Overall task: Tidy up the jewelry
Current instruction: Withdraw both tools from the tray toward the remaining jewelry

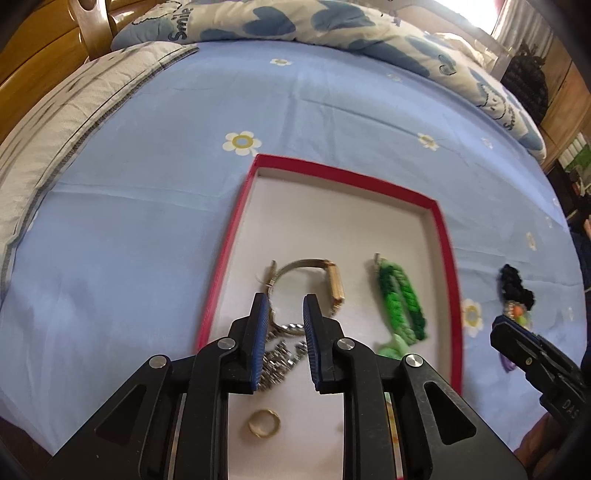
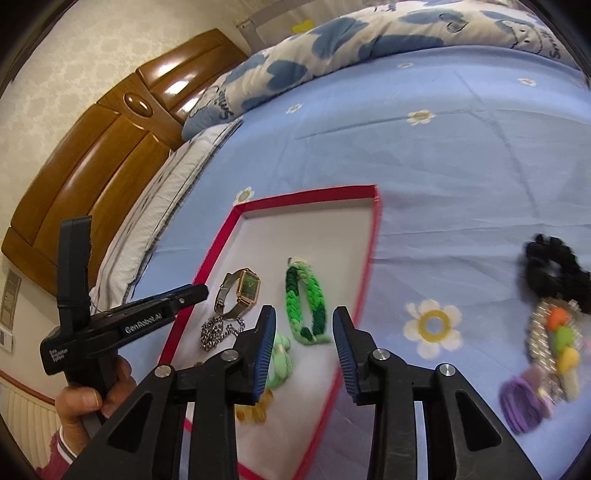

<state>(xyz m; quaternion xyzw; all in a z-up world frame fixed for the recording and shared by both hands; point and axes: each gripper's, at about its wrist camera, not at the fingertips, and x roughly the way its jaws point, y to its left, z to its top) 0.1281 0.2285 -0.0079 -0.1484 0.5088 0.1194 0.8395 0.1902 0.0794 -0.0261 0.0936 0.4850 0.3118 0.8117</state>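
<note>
Tray (image 1: 236,236): red-rimmed, on the blue bedsheet (image 1: 129,221); holds watch (image 2: 246,288), ball chain (image 2: 216,332), gold ring (image 1: 263,423), green braided band (image 2: 306,302)
Outside tray: black scrunchie (image 2: 554,266) and beaded clip (image 2: 554,343) on the sheet, right of the rim
Left gripper (image 1: 284,325): jaws parted, empty, above chain
Right gripper (image 2: 304,339): jaws parted, empty, over green band
Risk: a low finger may snag the chain or drag the band; soft sheet lets the tray tilt

You're in a home bedroom, bed (image 2: 424,155) under a blue daisy-print sheet, rumpled heart-pattern duvet (image 1: 280,22), glossy wooden headboard (image 2: 96,162), wallpapered wall (image 2: 122,33)
</note>
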